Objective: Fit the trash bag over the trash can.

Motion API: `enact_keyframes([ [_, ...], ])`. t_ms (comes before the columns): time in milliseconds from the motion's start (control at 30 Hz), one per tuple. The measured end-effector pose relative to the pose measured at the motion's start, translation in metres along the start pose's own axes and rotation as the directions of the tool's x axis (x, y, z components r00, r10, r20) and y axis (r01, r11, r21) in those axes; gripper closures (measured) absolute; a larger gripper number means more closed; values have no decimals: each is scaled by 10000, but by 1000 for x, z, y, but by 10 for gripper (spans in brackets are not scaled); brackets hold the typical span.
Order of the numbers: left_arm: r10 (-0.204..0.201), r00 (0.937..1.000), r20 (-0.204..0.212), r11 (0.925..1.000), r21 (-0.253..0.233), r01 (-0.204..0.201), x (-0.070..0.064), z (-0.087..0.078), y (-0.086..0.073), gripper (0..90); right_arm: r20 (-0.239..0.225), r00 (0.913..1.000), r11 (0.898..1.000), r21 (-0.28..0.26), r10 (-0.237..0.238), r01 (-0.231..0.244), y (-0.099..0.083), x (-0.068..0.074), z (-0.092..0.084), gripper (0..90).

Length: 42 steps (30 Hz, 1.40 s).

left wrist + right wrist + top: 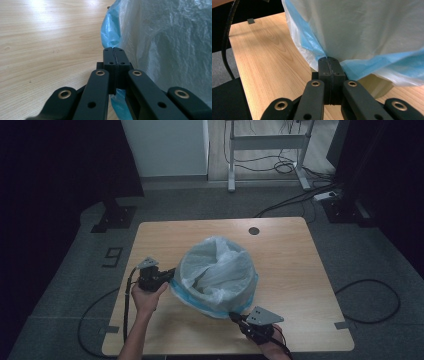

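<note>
I see right gripper (pixel 234 316) at near table (pixel 300 270) edge, jaws pinched on bag (pixel 220 270) hem. Left gripper (pixel 171 271) at bag's left, clamped on blue-edged plastic. Bag lines bin (pixel 377 86) mid-table.

A light wooden table (pixel 295 270) with a dark round grommet hole (pixel 254 230) stands on grey carpet (pixel 70 285). Black cables (pixel 372 300) loop across the floor. Behind it, a white panel (pixel 165 147) and a white desk frame (pixel 267 150) sit among dark curtains (pixel 50 165). The light is dim.
</note>
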<state>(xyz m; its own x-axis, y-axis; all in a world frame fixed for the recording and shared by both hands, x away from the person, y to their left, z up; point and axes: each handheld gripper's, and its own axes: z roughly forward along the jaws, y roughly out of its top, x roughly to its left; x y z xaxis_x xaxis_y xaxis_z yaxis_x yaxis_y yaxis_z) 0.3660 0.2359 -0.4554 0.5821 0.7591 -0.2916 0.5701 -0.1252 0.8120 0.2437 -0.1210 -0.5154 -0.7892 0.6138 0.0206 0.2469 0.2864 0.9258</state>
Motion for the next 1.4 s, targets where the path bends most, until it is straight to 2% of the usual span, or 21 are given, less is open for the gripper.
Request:
enact_keyframes([
  [200, -47, 10000, -33, 10000, 82, 47, 1, 1, -1, 894, -156, 9998, 9984, -547, -139, 130, 3, -1, -15, 884],
  [267, -82, 9999, -63, 10000, 29, 82, 1, 0, -2, 894, -150, 9997, 9966, -798, -212, 199, 4, 0, -22, 788],
  [300, -89, 9999, -70, 10000, 23, 89, 2, -1, -2, 893, 229, 9997, 9918, -1271, -92, 121, 7, -3, -32, 690],
  [333, -124, 9999, -73, 9999, -21, 124, 2, -1, -2, 893, 229, 9997, 9918, -1271, -92, 121, 7, -3, -32, 690],
  [367, -142, 9999, -70, 9999, -31, 142, 3, -1, -2, 893, 515, 9987, 9886, -1505, -5, 83, 10, -7, -38, 657],
  [400, -161, 9998, -73, 9999, -40, 161, 3, -1, -2, 892, 899, 9959, 9850, -1724, 84, 73, 14, -11, -44, 606],
  [433, -173, 9998, -67, 9998, -46, 173, 3, -1, -2, 891, 1565, 9874, 9797, -2001, 228, 91, 22, -21, -52, 529],
  [533, -168, 9998, -64, 9999, -36, 168, 2, 0, -2, 890, 1605, 9868, 9769, -2132, 215, 134, 30, -31, -55, 508],
  [567, -174, 9998, -48, 9998, -44, 174, 1, 1, -2, 889, 1541, 9881, 9787, -2027, -5, 321, 38, -44, -55, 457],
  [633, -156, 9999, -32, 9999, -36, 156, 1, 2, -2, 889, 1415, 9899, 9802, -1963, 19, 262, 40, -49, -53, 438],
  [667, -153, 9999, -27, 9999, -20, 153, 1, 2, -2, 889, 1150, 9933, 9807, -1950, 71, 155, 42, -57, -51, 419],
  [700, -150, 9999, -20, 9999, -12, 150, 0, 3, -1, 888, 663, 9978, 9804, -1967, 10, 121, 45, -69, -48, 390],
  [733, -150, 9999, -20, 9999, -12, 150, 0, 3, -1, 889, 663, 9978, 9804, -1967, 10, 121, 45, -69, -48, 390],
  [767, -143, 9999, -13, 9999, -10, 143, 1, 3, -1, 889, 309, 9995, 9800, -1988, -9, 70, 46, -74, -47, 384],
  [833, -154, 9999, -4, 9999, -25, 154, 1, 3, -1, 888, -53, 9999, 9798, -1997, -136, 123, 48, -80, -43, 375],
  [867, -152, 9999, -5, 9999, -21, 152, 1, 3, 0, 888, -319, 9993, 9792, -2025, -176, 108, 48, -83, -42, 375],
  [900, -153, 9999, -8, 9999, -26, 153, 1, 3, 0, 888, -600, 9978, 9776, -2100, -265, 134, 49, -85, -39, 419],
  [1000, -162, 9999, -11, 9999, -35, 162, 1, 3, -1, 888, -614, 9976, 9775, -2103, -317, 181, 50, -85, -37, 477],
  [1133, -162, 9999, 24, 9999, -58, 163, 1, 3, -1, 888, -802, 9961, 9748, -2225, -355, 168, 50, -87, -37, 683],
  [1300, -162, 9999, 61, 9998, -97, 163, 1, 3, -1, 888, -928, 9944, 9750, -2204, -503, 288, 51, -88, -37, 865],
  [1400, -135, 9999, 6, 9999, -82, 135, 1, 3, 0, 889, -923, 9943, 9749, -2204, -528, 313, 50, -89, -37, 891],
])
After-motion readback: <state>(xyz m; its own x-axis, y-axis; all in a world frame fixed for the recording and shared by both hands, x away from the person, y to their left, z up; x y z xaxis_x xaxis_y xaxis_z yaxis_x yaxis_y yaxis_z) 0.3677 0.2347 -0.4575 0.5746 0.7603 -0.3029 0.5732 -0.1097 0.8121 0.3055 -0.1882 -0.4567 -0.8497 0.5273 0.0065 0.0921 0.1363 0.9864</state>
